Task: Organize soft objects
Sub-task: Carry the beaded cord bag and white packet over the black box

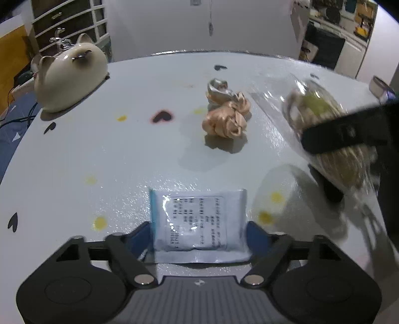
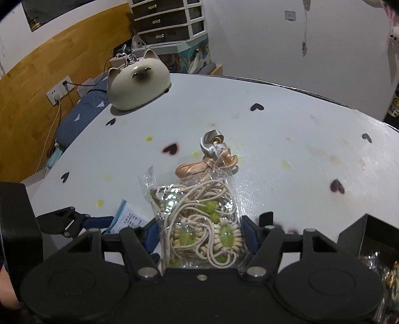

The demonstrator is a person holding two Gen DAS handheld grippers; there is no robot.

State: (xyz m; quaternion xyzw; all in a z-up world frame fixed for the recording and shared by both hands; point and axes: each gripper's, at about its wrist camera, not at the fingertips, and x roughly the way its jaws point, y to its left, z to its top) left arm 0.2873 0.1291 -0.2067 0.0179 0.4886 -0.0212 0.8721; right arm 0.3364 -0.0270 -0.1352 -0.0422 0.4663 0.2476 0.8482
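My left gripper (image 1: 199, 231) is shut on a white sealed packet (image 1: 199, 224) with printed text, held low over the white table (image 1: 112, 149). My right gripper (image 2: 199, 231) is shut on a clear bag of beige cord with green beads (image 2: 202, 224), held above the table. That bag also shows at the right of the left wrist view (image 1: 324, 119), blurred. A bunch of peach and silver satin scrunchies (image 1: 225, 112) lies mid-table, just beyond the bag in the right wrist view (image 2: 209, 159). The packet's corner (image 2: 127, 219) and the left gripper's finger (image 2: 97, 221) show at the left there.
A cream ceramic cat (image 1: 67, 74) stands at the table's far left corner, also in the right wrist view (image 2: 137, 84). A black box (image 2: 374, 239) with items inside sits at the near right. The table has heart and yellow dot prints. Drawers (image 2: 169, 22) stand behind.
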